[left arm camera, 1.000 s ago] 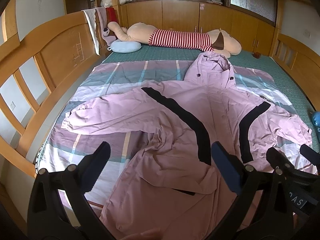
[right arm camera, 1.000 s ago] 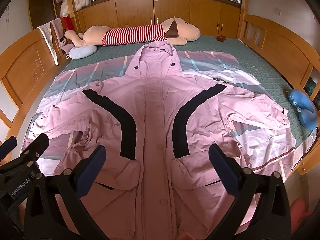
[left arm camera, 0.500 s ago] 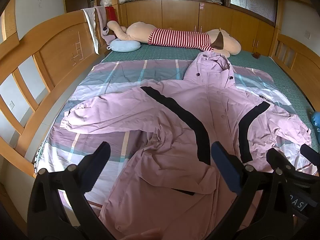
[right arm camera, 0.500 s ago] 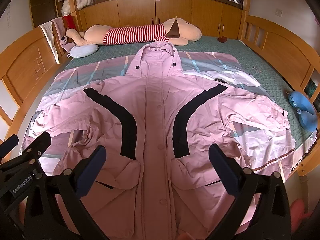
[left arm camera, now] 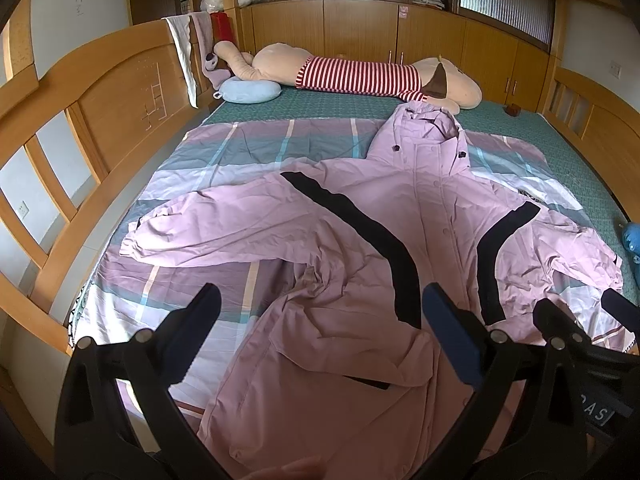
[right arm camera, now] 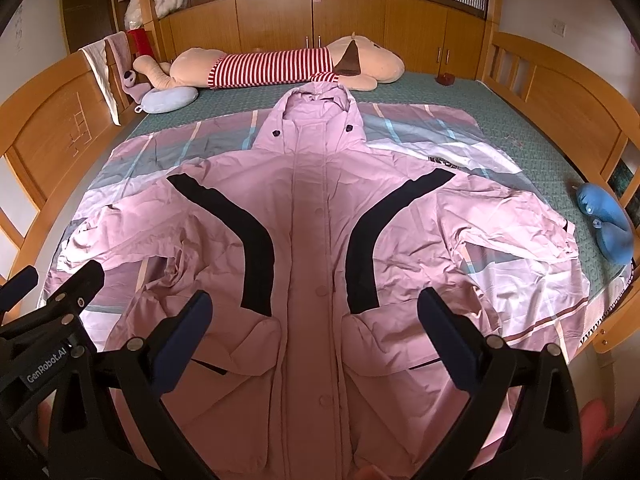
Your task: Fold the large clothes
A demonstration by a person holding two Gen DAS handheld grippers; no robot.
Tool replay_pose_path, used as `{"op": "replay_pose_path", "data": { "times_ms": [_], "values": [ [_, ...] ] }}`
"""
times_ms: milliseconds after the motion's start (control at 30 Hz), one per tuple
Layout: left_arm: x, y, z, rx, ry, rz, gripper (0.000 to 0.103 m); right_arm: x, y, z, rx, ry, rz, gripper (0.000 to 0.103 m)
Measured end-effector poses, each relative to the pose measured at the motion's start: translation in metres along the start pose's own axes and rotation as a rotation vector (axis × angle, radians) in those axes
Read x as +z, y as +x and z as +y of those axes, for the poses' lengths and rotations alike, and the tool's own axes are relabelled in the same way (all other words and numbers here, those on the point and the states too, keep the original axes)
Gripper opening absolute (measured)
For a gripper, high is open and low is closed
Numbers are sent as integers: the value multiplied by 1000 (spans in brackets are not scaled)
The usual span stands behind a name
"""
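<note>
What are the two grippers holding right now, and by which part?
Nothing. The left gripper and right gripper both have their fingers spread wide above the pink jacket, which lies flat on the bed, ungrasped.

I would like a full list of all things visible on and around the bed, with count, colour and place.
jacket: 1, pink with black stripes, spread flat mid-bed, hood away from the cameras
sheet: 1, plaid pink-grey, under jacket
mattress: 1, green
plush dog: 1, beige, striped shirt, far edge of the bed
pillow: 1, light blue, far left
blue toy: 1, right edge
bed frame: 1, wood
cabinets: wood, back wall
left tongs: open, above hem
right tongs: open, above hem
</note>
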State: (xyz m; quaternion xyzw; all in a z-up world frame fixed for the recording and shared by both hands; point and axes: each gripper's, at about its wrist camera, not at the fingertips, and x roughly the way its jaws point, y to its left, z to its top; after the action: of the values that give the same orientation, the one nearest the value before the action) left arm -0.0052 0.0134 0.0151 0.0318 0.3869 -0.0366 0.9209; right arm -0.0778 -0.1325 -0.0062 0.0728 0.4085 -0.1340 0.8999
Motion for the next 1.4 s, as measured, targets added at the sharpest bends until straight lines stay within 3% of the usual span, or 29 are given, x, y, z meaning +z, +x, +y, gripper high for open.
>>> {"op": "replay_pose_path", "data": {
  "times_ms": [1200,1400],
  "values": [
    [-10,16,-5,8,12,23,101,-6,23,-9,17,12,33,102],
    [-9,40,-13,8,34,29,101,17,28,-47,25,62,-82,102]
  ]
}}
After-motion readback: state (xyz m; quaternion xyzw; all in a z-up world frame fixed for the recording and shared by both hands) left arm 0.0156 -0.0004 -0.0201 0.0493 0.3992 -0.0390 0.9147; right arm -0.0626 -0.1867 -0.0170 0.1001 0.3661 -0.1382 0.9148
